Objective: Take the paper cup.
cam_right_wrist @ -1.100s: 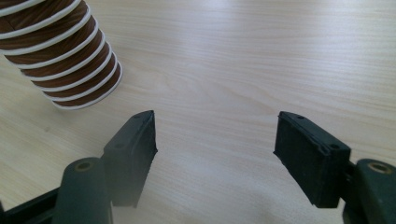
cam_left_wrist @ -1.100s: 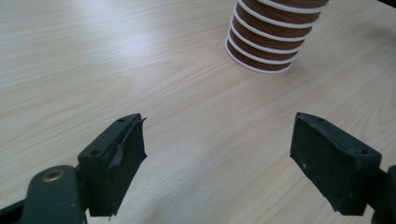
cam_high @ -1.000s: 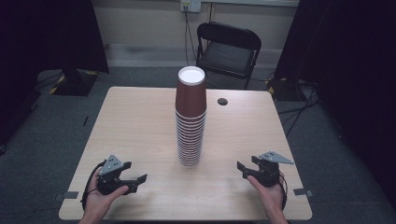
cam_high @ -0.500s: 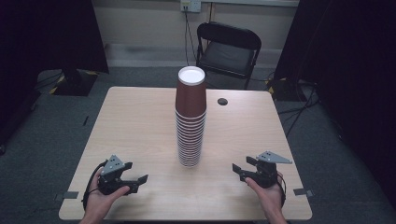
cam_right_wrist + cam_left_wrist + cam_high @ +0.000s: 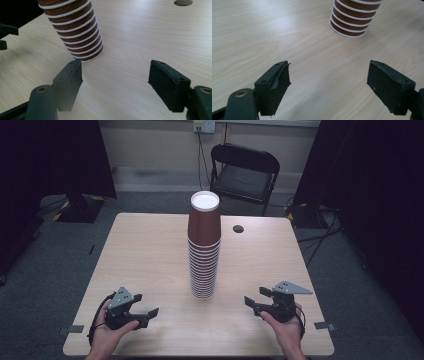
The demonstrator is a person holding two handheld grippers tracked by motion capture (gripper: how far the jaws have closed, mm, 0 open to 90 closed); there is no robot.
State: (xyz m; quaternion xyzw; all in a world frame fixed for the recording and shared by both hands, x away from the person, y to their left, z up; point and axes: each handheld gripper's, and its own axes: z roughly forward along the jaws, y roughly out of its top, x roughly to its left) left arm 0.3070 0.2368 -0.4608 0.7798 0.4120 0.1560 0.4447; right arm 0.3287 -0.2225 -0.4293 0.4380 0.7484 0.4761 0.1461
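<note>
A tall stack of upside-down brown paper cups (image 5: 204, 250) with white rims stands at the middle of the wooden table (image 5: 145, 250). My left gripper (image 5: 146, 305) rests near the front left edge, open and empty, its jaws pointing right toward the stack. My right gripper (image 5: 255, 296) sits near the front right, open and empty, pointing left at the stack. In the left gripper view the wide-apart jaws of the left gripper (image 5: 328, 68) frame bare table, with the cup stack (image 5: 352, 18) well ahead. In the right gripper view the right gripper (image 5: 115, 66) is open just short of the stack's base (image 5: 80, 42).
A dark round hole (image 5: 238, 228) lies in the table behind and right of the stack, also seen as the hole (image 5: 183, 2) in the right gripper view. A black folding chair (image 5: 242, 175) stands beyond the far edge. Dark curtains flank the room.
My right gripper has slid a little to the left, toward the cup stack. The left gripper and the stack have stayed where they were.
</note>
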